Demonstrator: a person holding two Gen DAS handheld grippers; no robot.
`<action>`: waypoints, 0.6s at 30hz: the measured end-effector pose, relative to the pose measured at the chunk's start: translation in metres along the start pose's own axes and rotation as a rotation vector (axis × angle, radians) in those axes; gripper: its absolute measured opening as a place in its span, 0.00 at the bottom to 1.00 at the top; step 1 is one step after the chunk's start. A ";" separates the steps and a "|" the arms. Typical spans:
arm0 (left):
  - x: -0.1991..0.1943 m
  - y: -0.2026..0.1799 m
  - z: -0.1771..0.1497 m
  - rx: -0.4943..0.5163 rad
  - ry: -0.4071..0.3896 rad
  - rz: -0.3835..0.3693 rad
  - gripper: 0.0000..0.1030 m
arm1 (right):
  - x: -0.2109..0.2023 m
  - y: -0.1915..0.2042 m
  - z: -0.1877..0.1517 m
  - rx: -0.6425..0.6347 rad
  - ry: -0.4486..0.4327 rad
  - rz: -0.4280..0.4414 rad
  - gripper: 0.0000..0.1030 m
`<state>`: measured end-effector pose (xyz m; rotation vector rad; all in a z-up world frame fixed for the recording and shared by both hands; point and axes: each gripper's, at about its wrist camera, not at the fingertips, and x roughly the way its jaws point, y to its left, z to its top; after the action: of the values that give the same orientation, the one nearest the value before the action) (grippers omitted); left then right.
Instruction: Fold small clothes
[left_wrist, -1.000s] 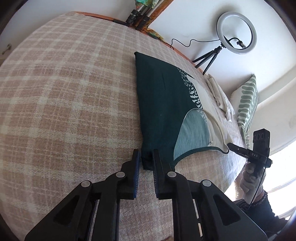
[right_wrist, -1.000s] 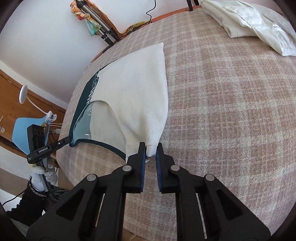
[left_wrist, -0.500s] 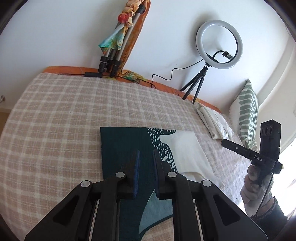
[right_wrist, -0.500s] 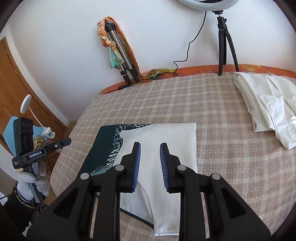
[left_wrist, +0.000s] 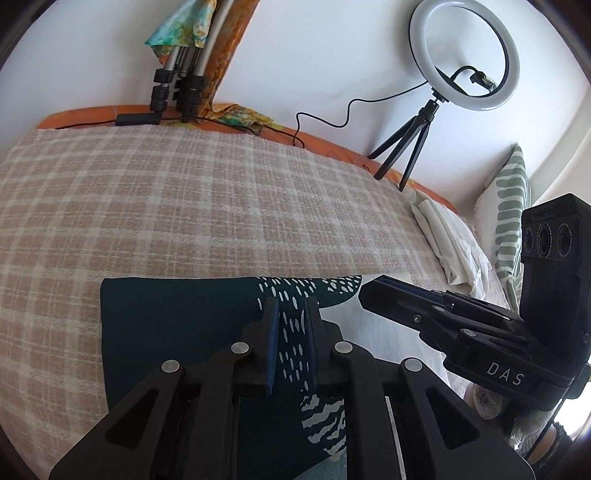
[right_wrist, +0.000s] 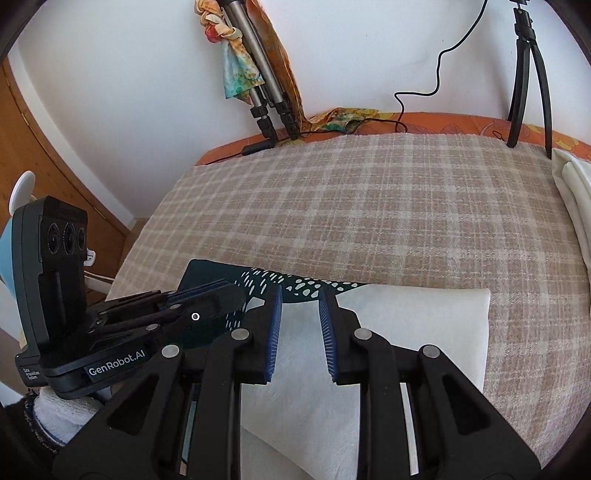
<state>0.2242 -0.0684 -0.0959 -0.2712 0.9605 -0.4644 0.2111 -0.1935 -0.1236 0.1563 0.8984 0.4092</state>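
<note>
A small sleeveless top lies flat on the checked blanket, dark green (left_wrist: 173, 332) on its left half and white (right_wrist: 424, 332) on its right, with a dotted pattern between. My left gripper (left_wrist: 291, 317) hovers over the patterned middle. Its jaws stand a narrow gap apart with nothing between them, and the fabric shows through the gap. My right gripper (right_wrist: 300, 310) hangs just beside it over the white half, open and empty. Each sees the other: the right gripper (left_wrist: 373, 291) close on the right, the left gripper (right_wrist: 225, 291) close on the left. Gloved hands hold both.
The checked blanket (left_wrist: 184, 192) stretches beyond the top to the wall. A pile of folded white clothes (left_wrist: 450, 243) and a striped pillow (left_wrist: 511, 206) lie at the right. A ring light on a tripod (left_wrist: 469, 62), a folded tripod (right_wrist: 258, 74) and cables stand at the far edge.
Both grippers have let go of the top's near shoulder ends and moved forward over it, coming closer together. The right jaws now stand a little wider.
</note>
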 end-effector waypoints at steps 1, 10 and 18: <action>0.004 0.001 -0.001 -0.002 0.007 0.007 0.11 | 0.005 0.000 -0.002 -0.011 0.011 -0.017 0.22; 0.017 0.001 -0.010 0.067 0.035 0.070 0.11 | 0.032 -0.002 -0.011 -0.086 0.077 -0.142 0.20; -0.009 0.005 -0.007 0.091 0.004 0.087 0.11 | 0.005 -0.029 -0.001 0.042 0.062 -0.116 0.20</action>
<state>0.2155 -0.0599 -0.0950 -0.1462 0.9486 -0.4280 0.2207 -0.2181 -0.1365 0.1303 0.9728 0.2890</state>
